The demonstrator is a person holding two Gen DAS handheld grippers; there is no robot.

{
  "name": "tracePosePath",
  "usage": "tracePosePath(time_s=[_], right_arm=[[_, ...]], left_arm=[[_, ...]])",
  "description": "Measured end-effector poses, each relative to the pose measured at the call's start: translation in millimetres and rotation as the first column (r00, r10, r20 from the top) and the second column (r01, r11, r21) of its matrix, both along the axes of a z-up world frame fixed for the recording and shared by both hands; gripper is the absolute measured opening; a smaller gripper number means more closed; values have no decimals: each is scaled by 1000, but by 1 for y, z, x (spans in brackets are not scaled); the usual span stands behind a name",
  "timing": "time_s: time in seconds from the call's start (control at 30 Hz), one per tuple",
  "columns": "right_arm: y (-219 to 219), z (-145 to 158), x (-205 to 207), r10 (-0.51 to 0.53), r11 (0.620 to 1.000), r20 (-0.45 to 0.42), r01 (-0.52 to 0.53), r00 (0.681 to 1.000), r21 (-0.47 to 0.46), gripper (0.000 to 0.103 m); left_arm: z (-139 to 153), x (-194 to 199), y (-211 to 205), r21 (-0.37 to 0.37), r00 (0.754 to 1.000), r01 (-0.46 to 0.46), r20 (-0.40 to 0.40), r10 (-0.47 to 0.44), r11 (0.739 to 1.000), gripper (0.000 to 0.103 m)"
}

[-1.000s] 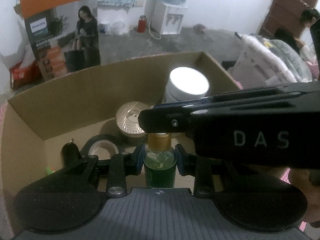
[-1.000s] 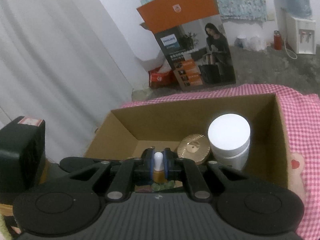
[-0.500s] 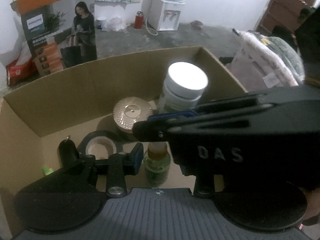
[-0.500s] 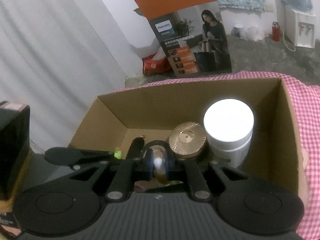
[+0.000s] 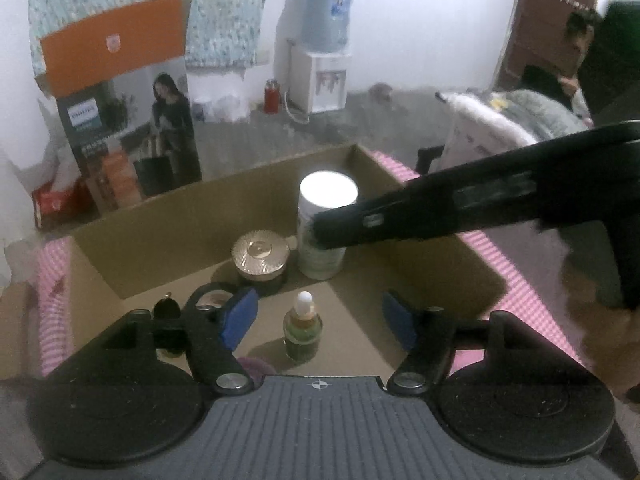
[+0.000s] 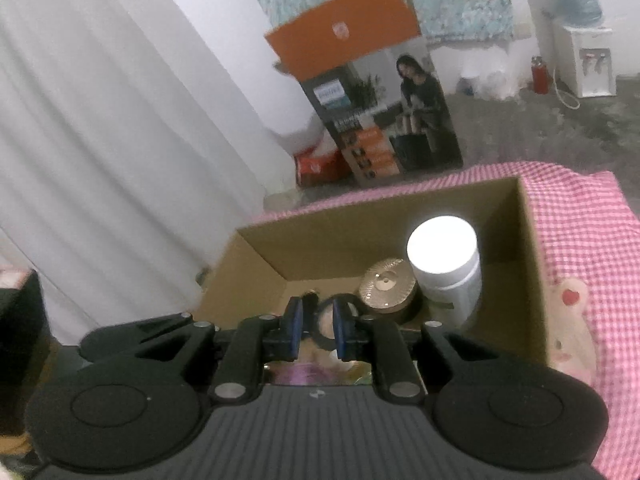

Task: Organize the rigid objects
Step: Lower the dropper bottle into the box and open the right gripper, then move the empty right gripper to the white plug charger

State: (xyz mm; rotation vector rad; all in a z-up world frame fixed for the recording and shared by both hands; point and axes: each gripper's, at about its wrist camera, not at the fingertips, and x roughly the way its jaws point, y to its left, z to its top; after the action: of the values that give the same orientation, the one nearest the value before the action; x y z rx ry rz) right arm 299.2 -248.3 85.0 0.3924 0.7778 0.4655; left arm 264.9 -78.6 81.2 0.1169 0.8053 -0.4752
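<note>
Pink-checked surface (image 6: 580, 216), cardboard box (image 5: 168, 232) on it. Small dropper bottle (image 5: 302, 330) upright on box floor, between the wide-spread fingers of the left tool (image 5: 318, 320), ungripped. Right tool (image 6: 316, 328) above box, narrow gap, holding nothing. Only left view shows bottle. Behind: carton (image 6: 380, 120) marked "PHILIPS".

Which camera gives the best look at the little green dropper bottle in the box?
The left wrist view: the dropper bottle stands upright and unobstructed on the cardboard box floor, between the open left claw. In the right wrist view, the right claw hides nearly all of it.
</note>
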Motion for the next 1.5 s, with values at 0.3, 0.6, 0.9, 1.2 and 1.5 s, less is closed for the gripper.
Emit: tracePosePath(time_s=[0.3,0.6,0.9,1.2,1.5], right_arm=[[-31,28,-111,-22,988,57,13,998,155,18],[-26,-8,-174,-11,974,-8,12,1000,228,45],[-5,-69,-158,-9,956,-154,54,988,287,45],[10,-118,-127,-38,951,-277,120,960,285,43],[12,-136,-112,-49,946,-314,145,948,291,31]], left_arm=[[21,-78,27,-46,997,-23,78,26,999,79],[-10,-134,44,-39,996,-70,52,72,997,84],[-59,-140,37,8,997,-80,5,80,997,84],[-89,-122,29,38,998,-60,-10,61,997,71],[-107,-103,22,49,997,-62,-51,64,997,53]])
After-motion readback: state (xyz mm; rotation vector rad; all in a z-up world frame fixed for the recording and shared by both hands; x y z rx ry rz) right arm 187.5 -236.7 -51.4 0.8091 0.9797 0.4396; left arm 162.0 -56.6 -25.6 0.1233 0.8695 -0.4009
